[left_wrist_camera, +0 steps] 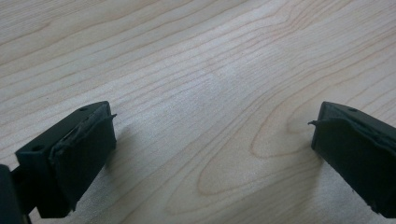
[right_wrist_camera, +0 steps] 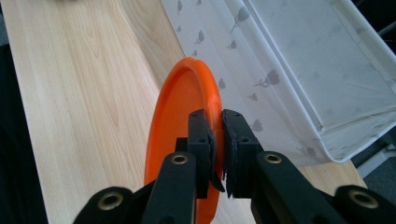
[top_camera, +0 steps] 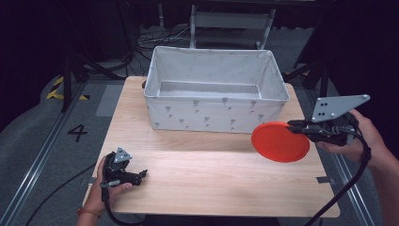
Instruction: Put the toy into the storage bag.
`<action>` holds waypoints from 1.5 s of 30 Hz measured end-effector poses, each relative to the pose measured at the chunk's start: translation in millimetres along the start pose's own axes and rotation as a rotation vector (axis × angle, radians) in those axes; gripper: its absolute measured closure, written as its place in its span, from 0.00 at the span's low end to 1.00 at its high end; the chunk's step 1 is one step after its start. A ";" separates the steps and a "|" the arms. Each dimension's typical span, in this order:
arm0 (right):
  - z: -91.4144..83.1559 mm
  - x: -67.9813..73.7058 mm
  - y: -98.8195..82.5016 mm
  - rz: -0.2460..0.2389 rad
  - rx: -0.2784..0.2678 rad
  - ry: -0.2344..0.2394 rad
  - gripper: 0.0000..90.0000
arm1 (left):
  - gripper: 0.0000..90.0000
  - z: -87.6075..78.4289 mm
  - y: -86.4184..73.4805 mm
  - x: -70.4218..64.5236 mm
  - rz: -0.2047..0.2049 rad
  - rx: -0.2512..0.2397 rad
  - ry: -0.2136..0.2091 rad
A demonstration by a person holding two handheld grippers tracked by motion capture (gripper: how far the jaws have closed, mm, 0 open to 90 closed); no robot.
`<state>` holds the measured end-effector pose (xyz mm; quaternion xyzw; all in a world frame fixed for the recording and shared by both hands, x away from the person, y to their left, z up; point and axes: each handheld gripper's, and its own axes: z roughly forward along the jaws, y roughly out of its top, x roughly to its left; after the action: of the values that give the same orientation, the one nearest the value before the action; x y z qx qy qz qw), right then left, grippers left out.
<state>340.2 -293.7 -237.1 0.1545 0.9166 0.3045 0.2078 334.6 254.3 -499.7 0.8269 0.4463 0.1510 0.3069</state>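
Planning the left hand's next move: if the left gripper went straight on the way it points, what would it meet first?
Probably the bare wooden table: the left gripper, jaws open, angles down at the wood with nothing between; depth is hard to judge.

I'm working in a lab or test studio: dark surrounds, grey carpet floor (top_camera: 33, 136) with yellow-black hazard tape (top_camera: 56, 88), metal floor rails (top_camera: 28, 181), loose black cables (top_camera: 155, 37).

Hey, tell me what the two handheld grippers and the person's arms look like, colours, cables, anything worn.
Both are black two-jaw tools. The left gripper carries a small grey three-cornered plate, the right gripper a larger one with dark holes. A black cable trails from each. In the gripper views the jaws are blocky with worn pads; the right's arms show brass-coloured pivots. The forearms are bare, with an orange band on the left wrist.
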 end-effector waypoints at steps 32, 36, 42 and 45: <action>-29.8 -79.5 67.7 0.071 -0.001 -0.148 0.92 | 0.00 1.4 1.5 0.7 0.005 -0.001 -0.003; -21.9 -97.4 73.3 0.076 -0.011 -0.177 0.92 | 0.00 1.4 1.5 0.7 0.005 -0.001 -0.004; -4.1 -117.7 81.0 0.096 -0.013 -0.174 0.92 | 0.00 1.3 1.5 0.9 0.007 0.000 -0.005; 8.1 -127.8 84.3 0.100 -0.006 -0.175 0.92 | 0.00 1.3 1.5 0.9 0.008 0.000 -0.005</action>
<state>467.9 -277.4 -153.9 0.2256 0.8851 0.3028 0.2721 336.8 254.0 -499.8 0.8290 0.4423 0.1500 0.3077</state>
